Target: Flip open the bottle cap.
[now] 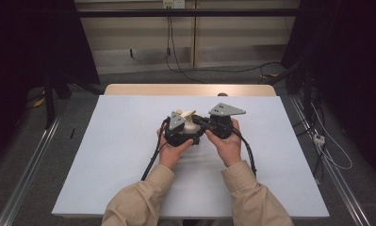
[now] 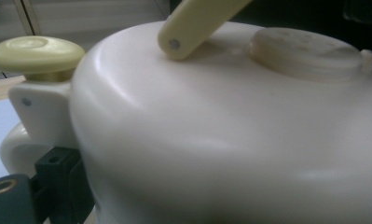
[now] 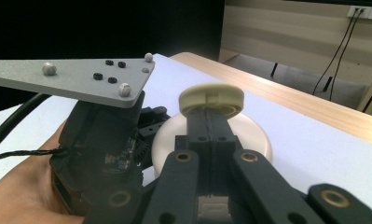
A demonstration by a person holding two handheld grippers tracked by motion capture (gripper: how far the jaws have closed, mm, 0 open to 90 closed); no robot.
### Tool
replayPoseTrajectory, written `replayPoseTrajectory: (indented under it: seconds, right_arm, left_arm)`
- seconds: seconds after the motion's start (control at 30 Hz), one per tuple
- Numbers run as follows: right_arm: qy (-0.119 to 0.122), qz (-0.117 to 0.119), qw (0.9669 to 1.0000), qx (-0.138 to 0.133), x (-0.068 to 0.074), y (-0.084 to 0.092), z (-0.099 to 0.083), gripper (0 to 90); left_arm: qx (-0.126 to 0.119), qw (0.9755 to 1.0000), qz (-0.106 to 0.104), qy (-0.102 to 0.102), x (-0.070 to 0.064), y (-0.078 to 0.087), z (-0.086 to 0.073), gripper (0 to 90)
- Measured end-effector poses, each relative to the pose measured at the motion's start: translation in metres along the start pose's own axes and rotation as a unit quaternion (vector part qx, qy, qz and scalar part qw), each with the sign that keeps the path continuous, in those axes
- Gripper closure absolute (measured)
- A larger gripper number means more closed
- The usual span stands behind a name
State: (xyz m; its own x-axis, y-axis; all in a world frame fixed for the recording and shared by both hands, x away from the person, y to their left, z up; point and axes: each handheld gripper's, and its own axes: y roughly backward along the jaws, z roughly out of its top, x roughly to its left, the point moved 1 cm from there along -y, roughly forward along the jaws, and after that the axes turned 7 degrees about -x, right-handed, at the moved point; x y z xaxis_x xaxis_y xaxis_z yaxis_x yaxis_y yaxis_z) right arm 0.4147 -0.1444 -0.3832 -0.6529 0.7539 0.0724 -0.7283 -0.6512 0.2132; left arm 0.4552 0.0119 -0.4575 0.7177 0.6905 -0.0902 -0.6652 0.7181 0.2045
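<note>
A cream-white pot (image 1: 191, 126) stands on the white sheet at mid-table, between my two grippers. In the left gripper view its rounded wall (image 2: 230, 140) is very close, with a yellow handle (image 2: 197, 21), a flat round lid (image 2: 305, 53) and a pale yellow knob (image 2: 34, 53) on a white bracket. My left gripper (image 1: 185, 131) has its jaws wide apart, and one black finger (image 2: 58, 182) lies against the pot's wall. My right gripper (image 3: 211, 114) comes in from the right with its jaws pressed together. Its tips sit just under the round knob (image 3: 211, 95).
The white sheet (image 1: 129, 155) covers a wooden table whose far edge (image 1: 190, 89) shows. Black cables trail from both grippers toward the person's sleeves (image 1: 143, 197). Metal rails (image 1: 30, 165) and loose cables (image 1: 331, 155) lie on the floor at both sides.
</note>
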Motion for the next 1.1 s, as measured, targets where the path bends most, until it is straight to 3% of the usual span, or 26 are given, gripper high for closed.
replayPoseTrajectory:
  seconds: [1.1]
  right_arm:
    - [0.002, 0.007, 0.9999, -0.009, -0.0016, -0.0099, 0.0054, 90.0]
  left_arm:
    - [0.003, 1.0000, 0.003, -0.004, 0.0000, 0.0002, 0.0003, 6.0]
